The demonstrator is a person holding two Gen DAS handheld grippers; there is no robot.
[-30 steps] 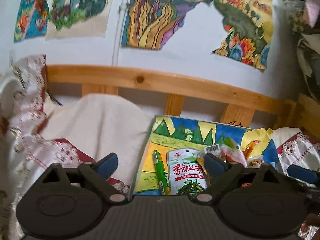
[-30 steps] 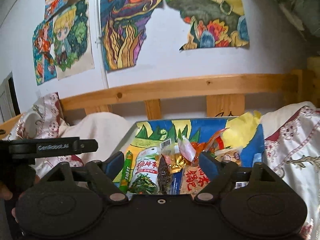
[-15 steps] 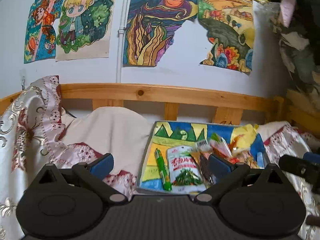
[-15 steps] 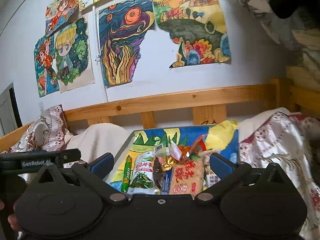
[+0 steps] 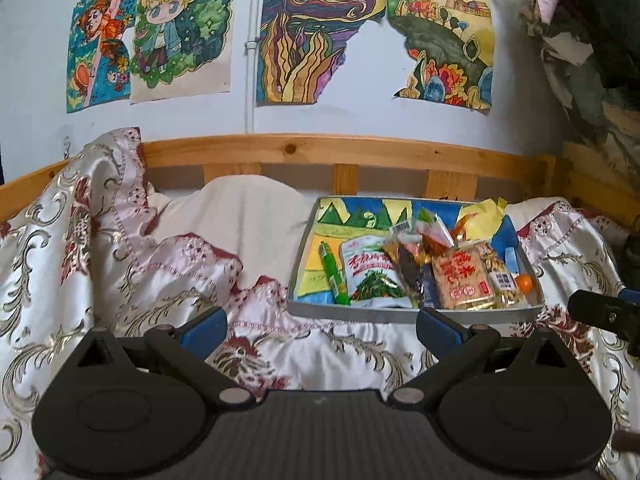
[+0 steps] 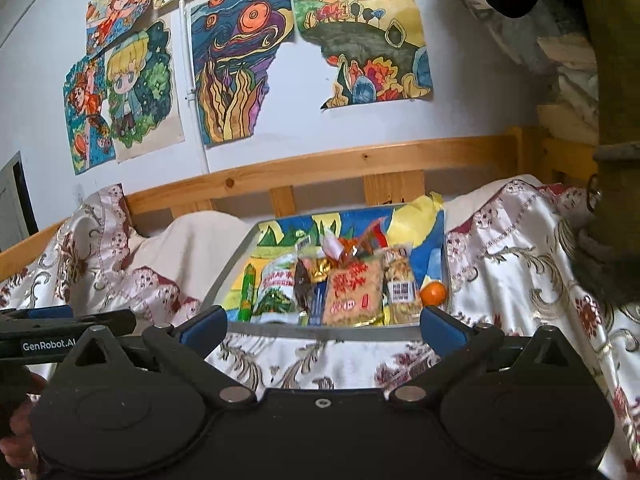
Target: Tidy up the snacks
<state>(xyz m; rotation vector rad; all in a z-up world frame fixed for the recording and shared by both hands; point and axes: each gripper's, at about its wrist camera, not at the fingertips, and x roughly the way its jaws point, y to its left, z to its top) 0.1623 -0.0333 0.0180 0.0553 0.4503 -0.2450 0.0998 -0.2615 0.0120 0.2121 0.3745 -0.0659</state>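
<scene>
Left wrist view takes in one wooden bed rail [image 5: 344, 152] running across the far side, with one patterned satin bedspread [image 5: 120, 264] rumpled below it, white with dark red flowers. On the wall behind hang four bright drawings [image 5: 312, 36] that I can count fully, more cut off at the top edge. One grey tray [image 5: 412, 314], lined with a painted sheet, rests on the bedspread to the right of centre, ahead of my fingers. The snacks lie in its near half in a row: one green stick snack [image 5: 332, 276] at the left, one white pouch with green leaves [image 5: 372, 276] beside it, one dark wrapped piece [image 5: 412, 272], one tan packet with red characters [image 5: 460, 278], one clear packet of pale bits [image 5: 502, 280], and one small orange fruit [image 5: 525, 282] at the right end. A few crumpled wrappers [image 5: 436, 232] are heaped behind them; I cannot count those.

My left gripper [image 5: 322, 330] is spread wide over the bedspread, nothing between the blue pads, short of the tray's near wall. My right gripper [image 6: 324, 326] has just been opening and now stands as wide as it goes, empty, its pads either side of the tray's near edge in the right wrist view. Both point slightly downward at the tray. At the left edge of that view, fingers of a hand [image 6: 18, 436] wrap the other gripper's handle.
</scene>
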